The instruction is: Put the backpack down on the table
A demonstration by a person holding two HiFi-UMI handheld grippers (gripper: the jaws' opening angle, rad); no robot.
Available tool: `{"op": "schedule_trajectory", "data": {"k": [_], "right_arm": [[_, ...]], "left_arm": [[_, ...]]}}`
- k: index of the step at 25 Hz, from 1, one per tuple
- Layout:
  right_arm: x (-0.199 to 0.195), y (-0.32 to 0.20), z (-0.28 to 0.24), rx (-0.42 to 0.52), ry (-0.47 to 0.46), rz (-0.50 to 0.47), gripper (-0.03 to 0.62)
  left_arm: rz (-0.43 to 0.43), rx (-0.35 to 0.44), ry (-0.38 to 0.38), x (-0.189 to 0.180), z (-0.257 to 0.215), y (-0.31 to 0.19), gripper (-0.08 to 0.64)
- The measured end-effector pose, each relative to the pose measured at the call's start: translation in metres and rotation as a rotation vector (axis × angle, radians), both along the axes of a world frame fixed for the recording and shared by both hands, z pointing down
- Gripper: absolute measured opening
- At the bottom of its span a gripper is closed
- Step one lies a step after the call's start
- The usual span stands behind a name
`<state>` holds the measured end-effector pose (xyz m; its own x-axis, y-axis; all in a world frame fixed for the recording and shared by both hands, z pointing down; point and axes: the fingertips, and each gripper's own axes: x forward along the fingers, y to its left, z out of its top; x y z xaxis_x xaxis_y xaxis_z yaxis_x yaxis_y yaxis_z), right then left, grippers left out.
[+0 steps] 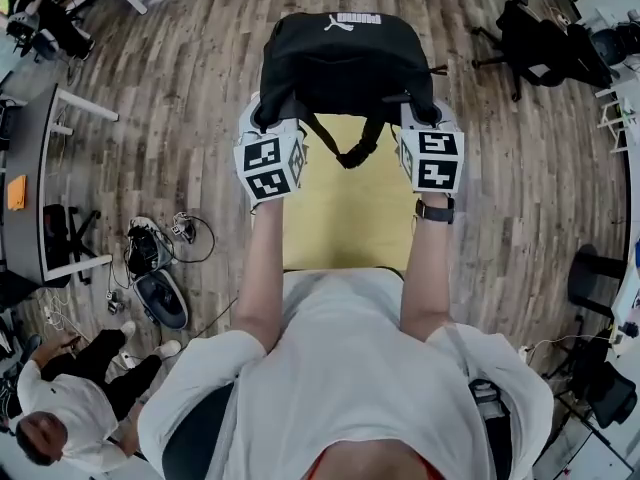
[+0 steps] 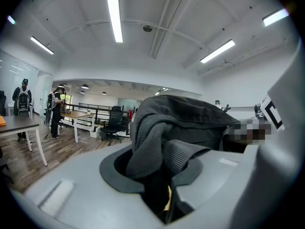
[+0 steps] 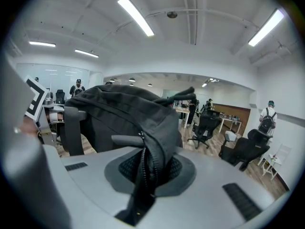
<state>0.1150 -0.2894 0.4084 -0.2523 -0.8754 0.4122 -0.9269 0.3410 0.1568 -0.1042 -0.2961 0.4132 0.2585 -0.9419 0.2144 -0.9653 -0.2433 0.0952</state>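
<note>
A black backpack (image 1: pixel 345 63) with a white logo hangs between both grippers above the far end of a yellow table (image 1: pixel 345 218). My left gripper (image 1: pixel 272 126) is shut on the bag's left side; thick folded fabric of the backpack (image 2: pixel 162 147) fills its jaws in the left gripper view. My right gripper (image 1: pixel 420 118) is shut on the bag's right side, with a zippered edge of the backpack (image 3: pixel 145 166) pinched between its jaws in the right gripper view. A strap loop (image 1: pixel 350 148) dangles from the bag over the tabletop.
Wooden floor surrounds the table. A black office chair (image 1: pixel 535 43) stands at the upper right, a dark desk (image 1: pixel 25 183) at the left with cables and shoes (image 1: pixel 155 268) beside it. A person (image 1: pixel 60 408) crouches at the lower left. Other people stand far off.
</note>
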Motion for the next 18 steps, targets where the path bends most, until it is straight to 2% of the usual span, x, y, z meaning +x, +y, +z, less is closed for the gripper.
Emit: {"op": "schedule_trajectory", "data": {"k": [11,18], "right_arm": [[-0.008,-0.025,0.047,-0.106,0.032,-0.018,0.028],[-0.018,-0.037,0.073,-0.138,0.039,-0.026,0.028]], "left_arm": [[-0.019,-0.092,-0.013,-0.007,0.047,-0.016,0.109],[-0.04,-0.143,-0.016,-0.016,0.072,-0.026,0.109]]}}
